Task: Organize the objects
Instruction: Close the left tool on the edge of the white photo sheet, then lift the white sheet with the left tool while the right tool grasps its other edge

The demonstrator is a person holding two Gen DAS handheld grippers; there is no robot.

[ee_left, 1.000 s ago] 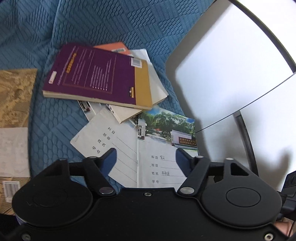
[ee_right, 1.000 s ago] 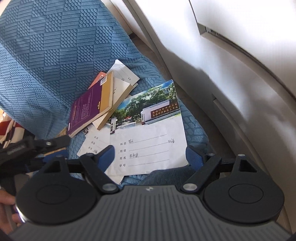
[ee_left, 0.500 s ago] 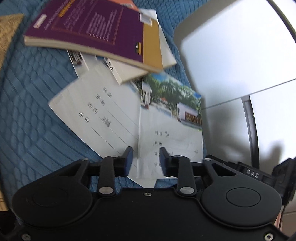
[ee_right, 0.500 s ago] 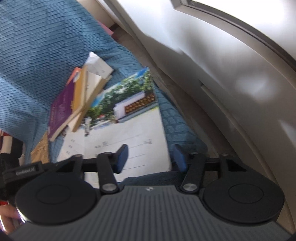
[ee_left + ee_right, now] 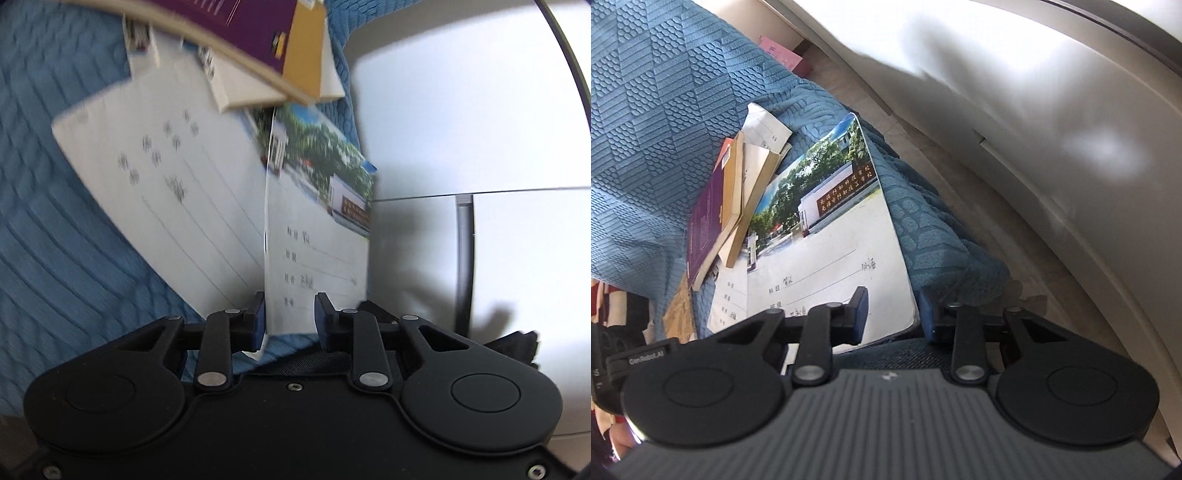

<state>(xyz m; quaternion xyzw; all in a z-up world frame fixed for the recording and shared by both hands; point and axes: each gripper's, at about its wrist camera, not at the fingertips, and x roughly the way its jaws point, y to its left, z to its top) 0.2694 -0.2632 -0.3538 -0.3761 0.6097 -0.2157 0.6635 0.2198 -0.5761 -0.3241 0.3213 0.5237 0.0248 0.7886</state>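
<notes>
My left gripper has narrowed its jaws, and the near edge of the photo-cover notebook sits in the gap; the left pad is right at that edge, the right pad looks clear of the paper, so no firm clamp that I can see (frame's blurry). My right gripper has just been closing too, w/ the same notebook's near right corner between the fingers; pads are close to it but I can't tell if they press.

The notebook lies flat on the blue textured blanket, near its edge. Next to it, partly under it, is a 2nd white notebook w/ ruled lines. Its far end is overlapped by a purple-and-yellow book atop a cream book in a loose pile. Beyond the blanket edge: white curved furniture.
</notes>
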